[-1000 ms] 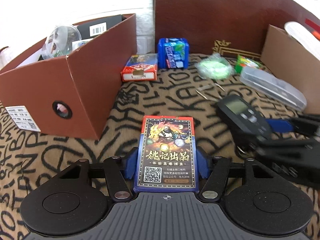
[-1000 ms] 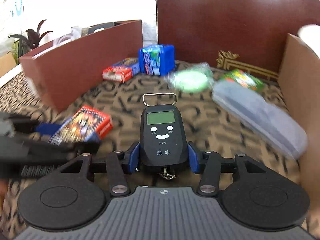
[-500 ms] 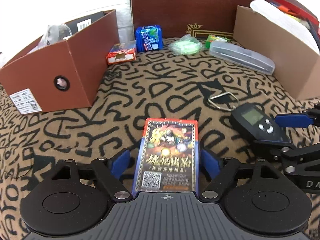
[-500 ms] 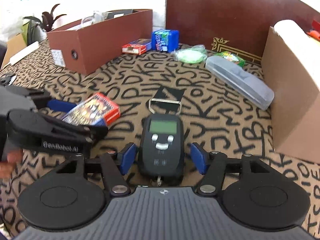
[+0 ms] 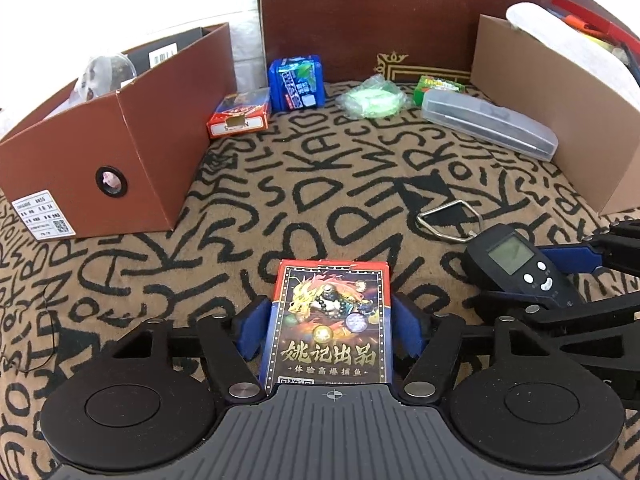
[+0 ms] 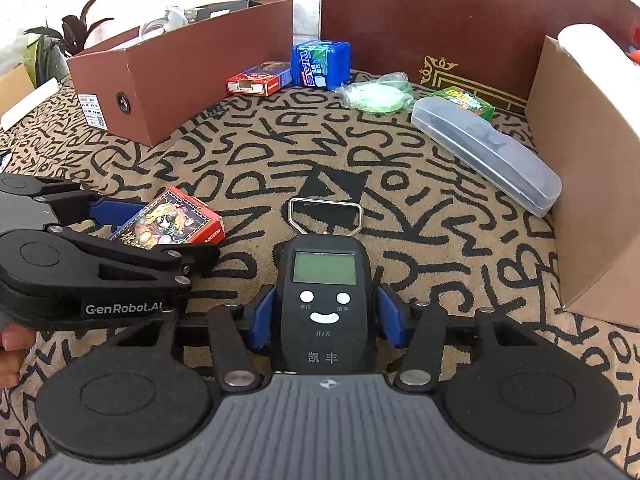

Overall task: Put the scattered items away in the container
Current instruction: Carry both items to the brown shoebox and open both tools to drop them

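Left gripper (image 5: 332, 330): blue pads closed against both long sides of a card deck (image 5: 330, 328), face up, near centre of the patterned cloth (image 5: 280, 200).

Right gripper (image 6: 326, 312): pads clamped on the sides of a black scale (image 6: 325, 304), screen up, its wire handle (image 6: 326, 216) pointing far. It sits just right of the left gripper.

Brown box (image 5: 120, 152): far left, open top, holding a clear globe (image 5: 106, 76) and a black carton (image 5: 164, 50).

Loose at the far edge, left to right: second deck (image 5: 240, 114), blue pack (image 5: 297, 82), green bag (image 5: 372, 96), green packet (image 5: 438, 86), clear case (image 5: 490, 124).

Cardboard box (image 5: 560, 120): far right, the clear case just beside its wall.
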`<state>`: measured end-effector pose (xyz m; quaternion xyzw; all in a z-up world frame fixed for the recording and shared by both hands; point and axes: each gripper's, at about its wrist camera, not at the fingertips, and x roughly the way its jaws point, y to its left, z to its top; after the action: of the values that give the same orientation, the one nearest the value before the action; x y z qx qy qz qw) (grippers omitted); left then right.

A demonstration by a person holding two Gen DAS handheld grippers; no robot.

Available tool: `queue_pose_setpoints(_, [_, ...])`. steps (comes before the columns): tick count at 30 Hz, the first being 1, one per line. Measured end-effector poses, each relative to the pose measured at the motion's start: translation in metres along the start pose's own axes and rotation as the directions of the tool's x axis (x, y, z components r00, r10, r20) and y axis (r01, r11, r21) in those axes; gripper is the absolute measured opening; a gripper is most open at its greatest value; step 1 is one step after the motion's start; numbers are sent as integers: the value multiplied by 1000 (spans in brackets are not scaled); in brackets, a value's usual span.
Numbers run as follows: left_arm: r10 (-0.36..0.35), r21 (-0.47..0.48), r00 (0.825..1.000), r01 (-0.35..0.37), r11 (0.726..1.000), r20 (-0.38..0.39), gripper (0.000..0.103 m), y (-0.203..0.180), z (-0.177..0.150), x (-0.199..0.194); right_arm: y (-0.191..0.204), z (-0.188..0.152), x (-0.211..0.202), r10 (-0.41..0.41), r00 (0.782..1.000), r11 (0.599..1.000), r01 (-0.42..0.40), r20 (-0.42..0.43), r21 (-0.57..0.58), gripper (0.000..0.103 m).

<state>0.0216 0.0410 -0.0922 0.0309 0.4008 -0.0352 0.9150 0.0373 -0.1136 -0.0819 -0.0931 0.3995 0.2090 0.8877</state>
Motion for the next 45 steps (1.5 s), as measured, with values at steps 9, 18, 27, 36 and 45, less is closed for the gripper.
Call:
queue_pose_setpoints(9, [-36, -15, 999, 35, 999, -9, 60, 9, -8, -15, 2, -3, -6, 16, 1000, 999, -16, 11, 38, 55])
queue_pose_setpoints(18, [-71, -76, 995, 77, 994, 75, 60, 37, 4, -58, 17, 13, -37, 82, 993, 995, -87, 88, 55, 55])
queue_pose_setpoints(27, [-9, -109, 972, 36, 993, 235, 61, 89, 61, -104, 48, 94, -55, 178, 958, 983, -182, 227, -4, 55])
queue_pose_setpoints(36, [95, -183, 955, -43, 982, 281, 61, 169, 124, -93, 89, 185, -23, 206, 936, 973, -226, 286, 37, 55])
queue_pose_setpoints(45, [103, -218, 968, -52, 975, 230, 61, 237, 159, -50, 113, 237, 32, 228, 934, 943, -282, 276, 176, 55])
